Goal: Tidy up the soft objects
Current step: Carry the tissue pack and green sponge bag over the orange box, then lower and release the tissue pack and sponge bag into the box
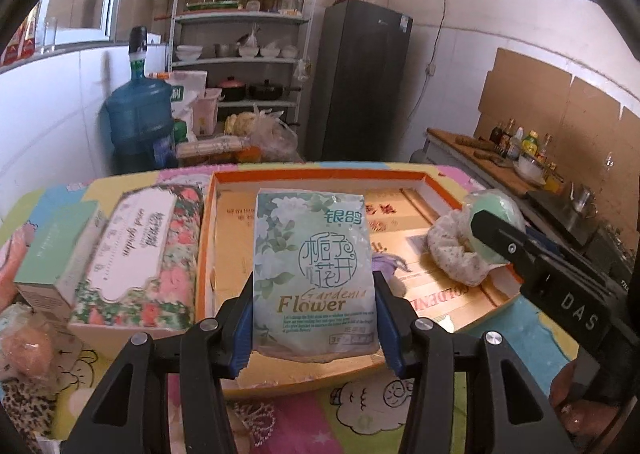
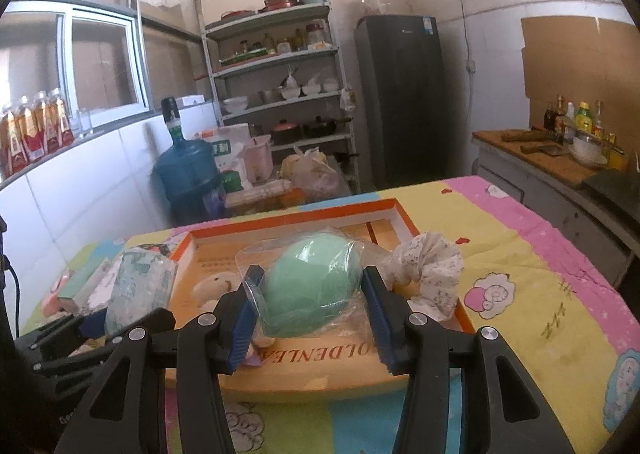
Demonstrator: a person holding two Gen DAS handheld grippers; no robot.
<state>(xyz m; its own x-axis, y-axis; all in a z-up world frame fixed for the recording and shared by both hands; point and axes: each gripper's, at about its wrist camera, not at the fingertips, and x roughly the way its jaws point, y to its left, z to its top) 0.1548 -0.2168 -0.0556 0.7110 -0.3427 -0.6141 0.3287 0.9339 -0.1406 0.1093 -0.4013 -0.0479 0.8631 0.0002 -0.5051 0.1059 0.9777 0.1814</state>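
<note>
Left wrist view: left gripper (image 1: 314, 318) clenched around a tissue pack (image 1: 314, 274), held upright over the near edge of an orange-rimmed box (image 1: 320, 175) on the table. Beside the box, a floral tissue pack (image 1: 140, 254).

Right wrist view: right gripper (image 2: 312, 318) clamped on a green sponge (image 2: 310, 286) in clear wrap, over the same box. Just beside, a flowered scrunchie (image 2: 430, 270) resting on the box's right rim.

leopard cloth (image 1: 24, 406): cut by edge | peach item (image 1: 26, 346): blurred
</note>
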